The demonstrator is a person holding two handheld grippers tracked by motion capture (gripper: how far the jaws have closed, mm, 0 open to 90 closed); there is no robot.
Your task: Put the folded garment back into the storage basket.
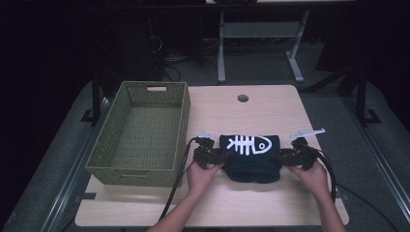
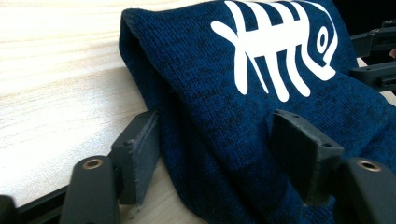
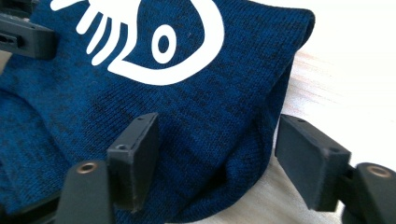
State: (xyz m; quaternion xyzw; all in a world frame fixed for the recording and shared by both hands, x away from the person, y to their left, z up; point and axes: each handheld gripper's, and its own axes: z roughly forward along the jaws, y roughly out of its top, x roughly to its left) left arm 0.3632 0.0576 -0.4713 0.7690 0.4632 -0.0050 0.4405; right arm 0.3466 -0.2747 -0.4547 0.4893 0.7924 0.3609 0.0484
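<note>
The left hand-held gripper (image 1: 218, 157) sits at the left edge of the folded sweater (image 1: 251, 157), its 2 jaws part-way apart with the knit fold between them. In the left gripper view one pad rests on top of the fabric while the other stands beside the fold's edge on the wood; whether they press I cannot tell. The right hand-held gripper (image 1: 285, 158) mirrors it at the right edge, jaws likewise half-spread astride the fold; its pinch is equally hard to judge. In the high view both sets of jaw tips are too small and dark to make out, and the person's forearms are cut off at the bottom.

The sweater is dark blue, flecked knit, folded into a thick rectangle, with a white fish skeleton (image 1: 248, 144) printed on top. It lies on the pale wooden tabletop (image 1: 270, 104) near the middle, between the 2 hand-held grippers. A woven olive basket (image 1: 116, 126) stands just to its left.
</note>
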